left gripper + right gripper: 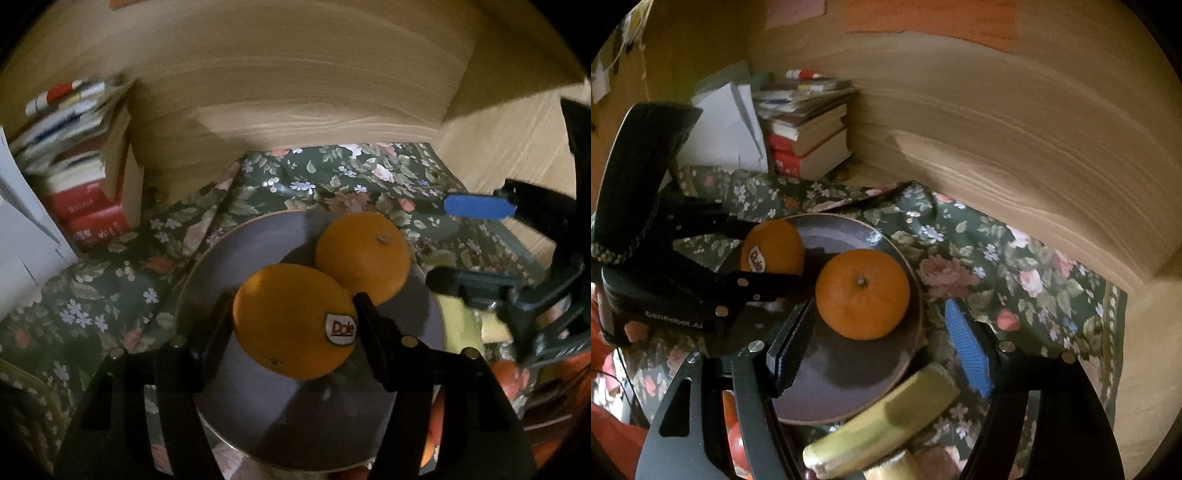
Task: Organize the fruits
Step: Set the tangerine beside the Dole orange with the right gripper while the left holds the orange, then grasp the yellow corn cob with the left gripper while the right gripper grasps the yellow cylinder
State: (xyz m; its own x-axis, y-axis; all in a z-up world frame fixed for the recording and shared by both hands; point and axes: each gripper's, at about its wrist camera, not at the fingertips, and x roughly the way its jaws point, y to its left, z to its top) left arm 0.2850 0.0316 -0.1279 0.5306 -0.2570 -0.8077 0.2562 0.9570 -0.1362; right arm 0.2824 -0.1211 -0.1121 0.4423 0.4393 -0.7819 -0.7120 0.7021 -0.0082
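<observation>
A dark purple plate (258, 243) (849, 369) lies on a floral cloth. My left gripper (291, 314) is shut on an orange with a Dole sticker (291, 321) (772, 247) over the plate. A second orange (364, 254) (862, 293) rests on the plate just beyond it. My right gripper (882, 339) is open and empty, hovering above the plate's near edge, with the second orange ahead between its fingers. Its blue-padded finger (476, 206) shows in the left wrist view. A yellow-green banana (882, 417) (461, 321) lies below the right gripper.
A stack of books (85, 177) (805, 129) and white papers (727, 125) stand at the back left against the wooden wall (295, 92). Red fruits (506, 373) (737, 446) lie beside the plate. The floral cloth (997, 266) extends to the right.
</observation>
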